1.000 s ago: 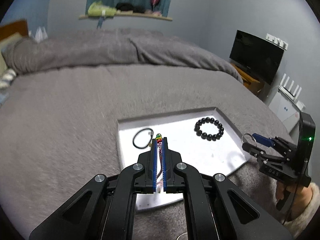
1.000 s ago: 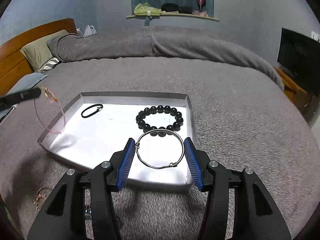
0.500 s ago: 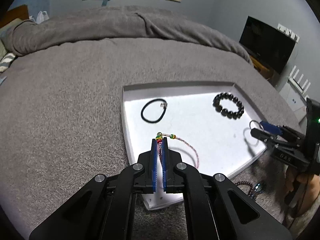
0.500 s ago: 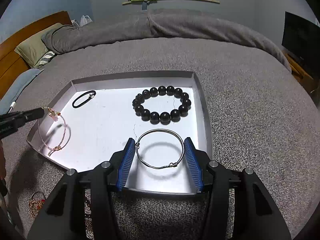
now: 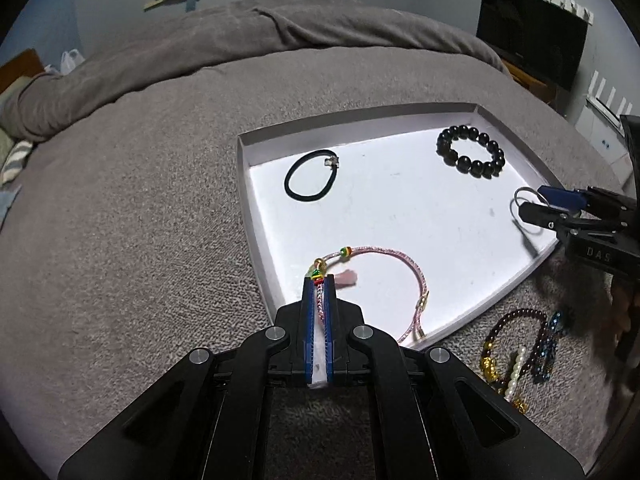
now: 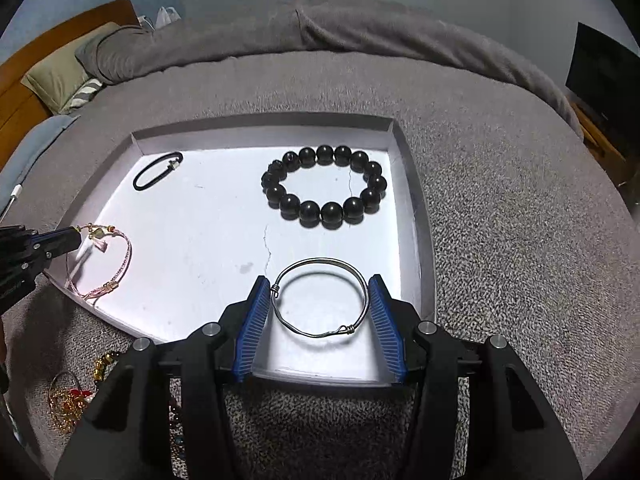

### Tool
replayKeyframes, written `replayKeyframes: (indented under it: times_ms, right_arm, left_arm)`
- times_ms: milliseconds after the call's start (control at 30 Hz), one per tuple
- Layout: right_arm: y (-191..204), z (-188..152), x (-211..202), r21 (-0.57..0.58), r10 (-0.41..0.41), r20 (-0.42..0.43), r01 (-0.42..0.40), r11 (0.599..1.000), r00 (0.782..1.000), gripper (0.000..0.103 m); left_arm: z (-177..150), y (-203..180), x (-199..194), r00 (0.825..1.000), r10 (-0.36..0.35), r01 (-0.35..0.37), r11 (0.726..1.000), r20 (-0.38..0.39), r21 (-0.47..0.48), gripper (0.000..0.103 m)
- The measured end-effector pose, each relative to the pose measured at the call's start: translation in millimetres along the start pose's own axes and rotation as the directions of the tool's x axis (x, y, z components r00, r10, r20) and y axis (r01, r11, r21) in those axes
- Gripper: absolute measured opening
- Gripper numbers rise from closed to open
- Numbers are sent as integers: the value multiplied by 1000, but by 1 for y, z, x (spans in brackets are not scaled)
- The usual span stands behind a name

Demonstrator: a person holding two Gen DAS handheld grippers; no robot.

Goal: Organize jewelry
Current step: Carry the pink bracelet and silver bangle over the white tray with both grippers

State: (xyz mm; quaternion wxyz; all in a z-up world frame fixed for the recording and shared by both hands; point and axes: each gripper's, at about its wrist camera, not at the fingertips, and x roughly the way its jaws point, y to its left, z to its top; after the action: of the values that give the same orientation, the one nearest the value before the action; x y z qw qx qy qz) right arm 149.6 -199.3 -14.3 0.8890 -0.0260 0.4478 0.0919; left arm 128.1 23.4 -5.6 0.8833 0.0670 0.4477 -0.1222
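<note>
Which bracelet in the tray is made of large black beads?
The beaded bracelet at the tray's far right corner. The black band is a thin smooth loop, the pink cord is woven, and the bangle is bare wire.

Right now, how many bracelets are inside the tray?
4: black cord bracelet far left; black bead bracelet far right; pink cord bracelet in left gripper; silver bangle in right gripper.

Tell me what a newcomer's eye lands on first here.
The shallow white tray on the grey bed, with a chunky black bead bracelet at its far right. At the near edge, the right claw clamps a thin silver wire bangle, while the left claw pinches a pink cord bracelet over the tray's near left.
</note>
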Motion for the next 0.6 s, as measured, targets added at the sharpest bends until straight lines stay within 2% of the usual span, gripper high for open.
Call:
replayKeyframes:
  times_ms: [200, 600]
  right_arm:
    - [0, -1, 6, -3, -19, -25, 19, 1000, 1000, 51]
    - [1, -2, 9, 7, -16, -20, 17, 1000, 1000, 51]
  left_arm:
    - [-4, 0, 4, 1000, -8, 8, 1000, -5, -2, 5]
    - [-3, 1, 10, 1000, -12, 12, 1000, -7, -15, 6]
